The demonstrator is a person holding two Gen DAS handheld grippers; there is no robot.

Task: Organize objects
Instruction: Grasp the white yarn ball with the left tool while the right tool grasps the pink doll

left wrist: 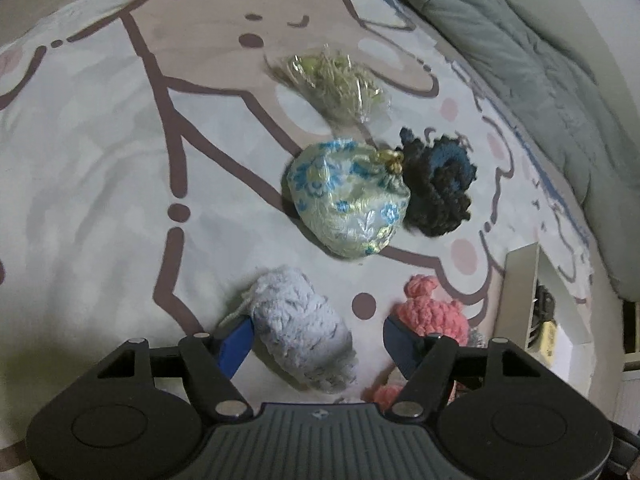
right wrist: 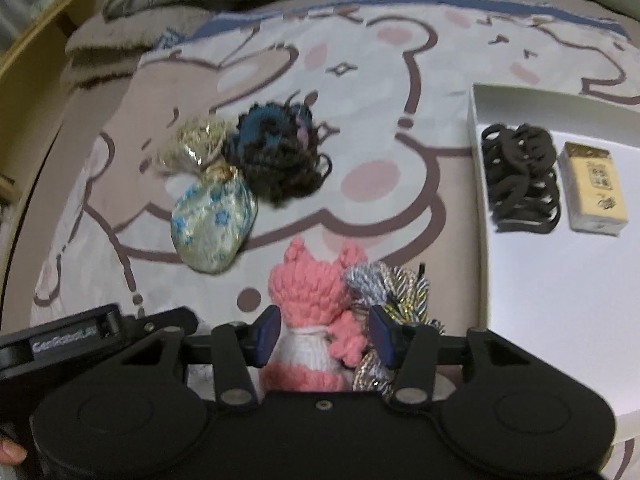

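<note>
a white label with pale lettering is seen on the black body of the left tool (right wrist: 72,340), at the lower left of the right wrist view; the letters are too blurred to be read. dark printed marks, perhaps characters and a square emblem, are carried on the top face of a small tan box (right wrist: 592,190) lying in the white tray (right wrist: 478,128) near the bed's right edge, but none can be made out. no other text or number is legible.
</note>
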